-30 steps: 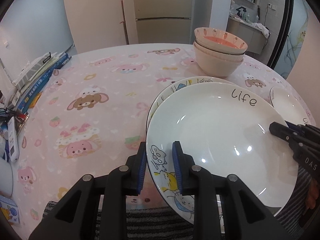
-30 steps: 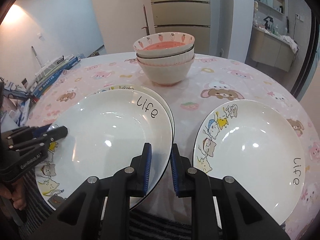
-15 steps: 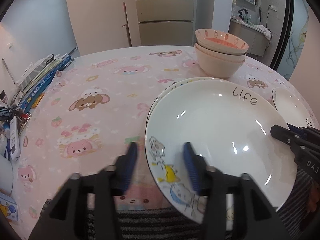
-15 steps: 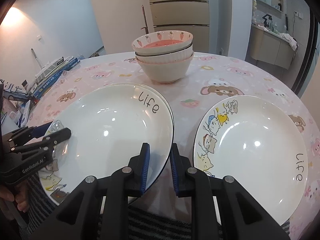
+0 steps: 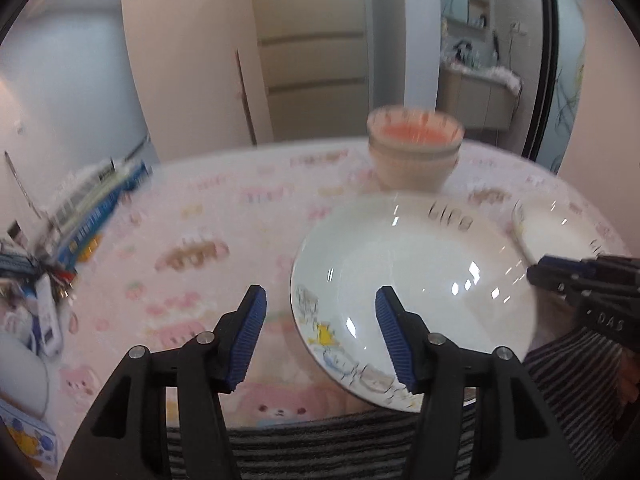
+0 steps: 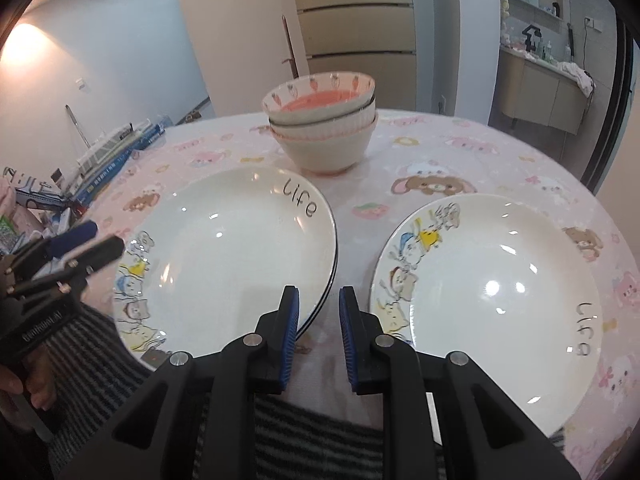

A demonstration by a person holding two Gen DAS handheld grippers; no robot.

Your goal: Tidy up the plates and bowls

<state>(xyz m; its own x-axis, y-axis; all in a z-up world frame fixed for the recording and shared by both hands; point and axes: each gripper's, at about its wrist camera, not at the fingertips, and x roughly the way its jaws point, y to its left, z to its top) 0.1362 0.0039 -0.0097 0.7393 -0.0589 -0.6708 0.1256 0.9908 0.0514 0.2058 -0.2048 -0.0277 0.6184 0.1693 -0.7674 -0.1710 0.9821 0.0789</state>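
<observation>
A white deep plate (image 6: 232, 248) marked "Life" lies on a second like plate, whose rim (image 6: 335, 256) shows under it. My right gripper (image 6: 319, 304) is shut on the top plate's near right rim, pads close together. My left gripper (image 5: 320, 296) stands open a little above and behind the top plate (image 5: 412, 272), whose left rim shows between the jaws untouched. The view is blurred. The right gripper (image 5: 538, 270) appears at that plate's far edge. Another cartoon plate (image 6: 500, 280) lies alone to the right. A stack of three bowls (image 6: 324, 128) stands behind.
The round table (image 6: 460, 152) carries a pink cartoon cloth. Books and boxes (image 6: 116, 148) pile up along its left edge, with a white remote (image 5: 44, 320) near them. The person's striped sleeve (image 5: 320, 448) lies along the near edge. A cabinet and doorway stand beyond.
My left gripper opened, let go of the plate's left rim and rose back from it. The top plate sank square onto the lower plate. The right gripper stayed put.
</observation>
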